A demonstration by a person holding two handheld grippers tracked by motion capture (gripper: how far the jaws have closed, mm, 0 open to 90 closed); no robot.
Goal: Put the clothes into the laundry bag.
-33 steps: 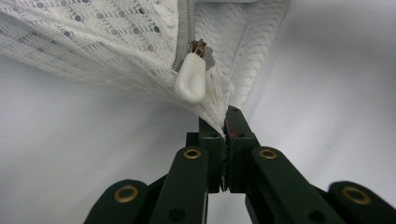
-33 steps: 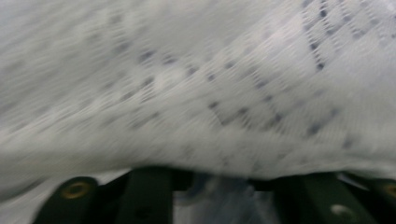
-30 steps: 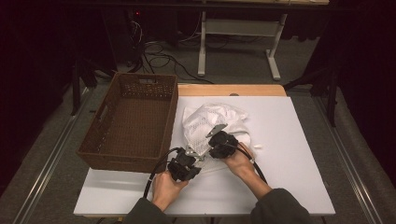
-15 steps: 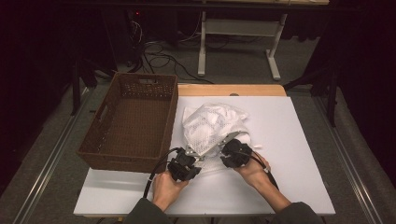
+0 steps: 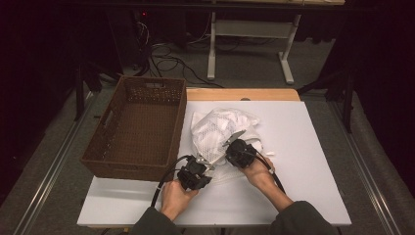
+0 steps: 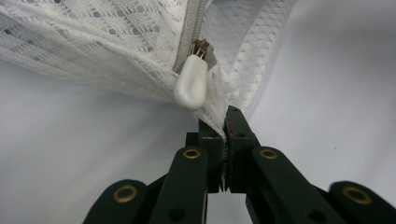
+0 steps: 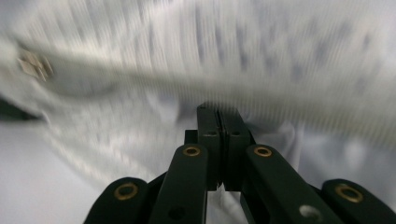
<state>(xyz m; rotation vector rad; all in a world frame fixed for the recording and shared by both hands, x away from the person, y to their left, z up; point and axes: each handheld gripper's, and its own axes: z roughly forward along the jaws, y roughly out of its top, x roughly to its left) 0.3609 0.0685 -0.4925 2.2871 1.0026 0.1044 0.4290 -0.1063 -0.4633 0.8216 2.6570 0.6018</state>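
While the left gripper [image 6: 225,140] keeps its jaws clamped on the white mesh zippered laundry bag [image 5: 220,128] beside its cream teardrop zipper pull [image 6: 191,82], the right gripper [image 7: 218,122], jaws pressed together, has returned from the near edge to the bag on the white bench [image 5: 313,147]; whether it pinches mesh is unclear, suggesting a zipper attempt.

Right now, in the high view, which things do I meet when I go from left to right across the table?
Brown woven basket → left gripper → right gripper, with the white mesh bag lying behind both grippers.
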